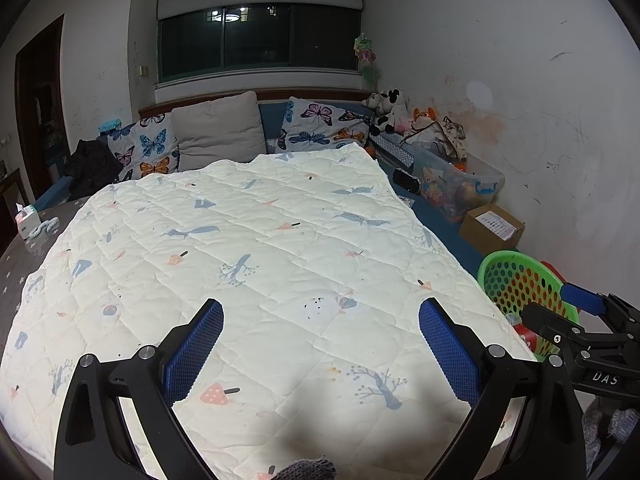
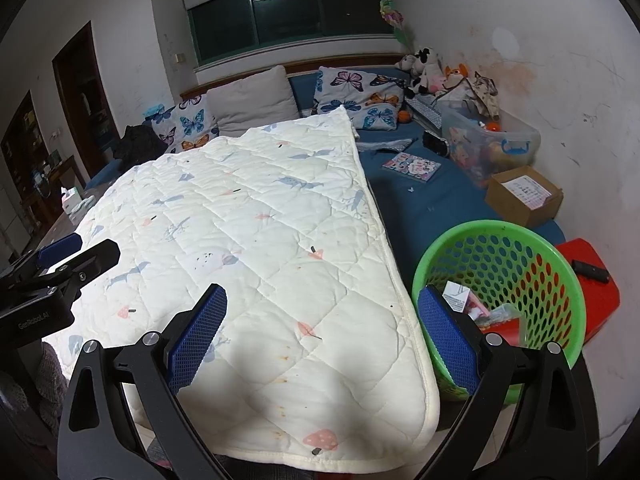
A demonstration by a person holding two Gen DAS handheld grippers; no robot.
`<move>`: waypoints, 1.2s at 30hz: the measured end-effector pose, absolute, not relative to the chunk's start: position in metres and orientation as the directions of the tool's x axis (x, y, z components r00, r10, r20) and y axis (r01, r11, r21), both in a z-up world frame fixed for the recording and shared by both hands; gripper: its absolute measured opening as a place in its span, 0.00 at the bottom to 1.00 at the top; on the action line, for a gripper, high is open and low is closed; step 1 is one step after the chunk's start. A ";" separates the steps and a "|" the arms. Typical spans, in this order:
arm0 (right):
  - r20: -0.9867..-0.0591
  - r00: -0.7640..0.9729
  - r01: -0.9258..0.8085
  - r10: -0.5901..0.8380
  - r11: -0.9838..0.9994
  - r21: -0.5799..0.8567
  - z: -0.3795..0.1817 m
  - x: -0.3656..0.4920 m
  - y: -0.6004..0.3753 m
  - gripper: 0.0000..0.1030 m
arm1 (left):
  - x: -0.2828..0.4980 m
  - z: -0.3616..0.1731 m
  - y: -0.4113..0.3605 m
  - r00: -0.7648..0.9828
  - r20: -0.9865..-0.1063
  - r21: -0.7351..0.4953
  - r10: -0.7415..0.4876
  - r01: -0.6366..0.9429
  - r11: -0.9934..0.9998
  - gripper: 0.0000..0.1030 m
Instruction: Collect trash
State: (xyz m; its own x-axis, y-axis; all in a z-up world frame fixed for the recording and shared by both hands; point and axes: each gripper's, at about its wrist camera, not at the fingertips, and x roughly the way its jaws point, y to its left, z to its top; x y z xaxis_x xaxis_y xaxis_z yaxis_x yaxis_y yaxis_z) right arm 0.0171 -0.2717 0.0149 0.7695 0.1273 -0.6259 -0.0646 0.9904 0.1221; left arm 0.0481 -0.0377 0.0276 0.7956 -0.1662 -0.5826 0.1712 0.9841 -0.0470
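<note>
Two tools, both spread and holding nothing: the left tool (image 1: 320,344) hangs over the quilt (image 1: 248,248), the right tool (image 2: 322,332) over the quilt's right edge. One green basket (image 2: 496,236) stands beside the bed's right edge, holding several wrappers (image 2: 476,304). Three pillows (image 1: 218,130) line the bed's head; the quilt top is bare.

A quilt (image 2: 248,216) covers the bed's left part before me. Pillows (image 2: 248,96) line the head edge behind it. My basket (image 2: 552,264) stands at the bed's right near corner with trash (image 2: 476,308) in it; a box (image 2: 524,196) and bin (image 2: 488,140) lie behind it.
</note>
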 end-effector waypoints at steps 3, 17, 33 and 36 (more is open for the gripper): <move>-0.625 0.770 -0.068 0.129 0.990 0.121 0.015 0.018 -0.271 0.93 | 0.048 0.027 -0.037 0.796 -0.583 -0.044 -0.165 0.172 0.984 0.92; -0.629 0.766 -0.080 0.136 0.990 0.117 0.014 0.021 -0.269 0.93 | 0.046 0.023 -0.033 0.796 -0.584 -0.044 -0.160 0.166 0.985 0.92; -0.631 0.763 -0.084 0.140 0.990 0.117 0.012 0.021 -0.267 0.93 | 0.047 0.019 -0.031 0.794 -0.589 -0.043 -0.153 0.158 0.986 0.92; -0.631 0.763 -0.086 0.141 0.989 0.117 0.012 0.021 -0.268 0.93 | 0.046 0.020 -0.031 0.794 -0.589 -0.042 -0.150 0.156 0.987 0.92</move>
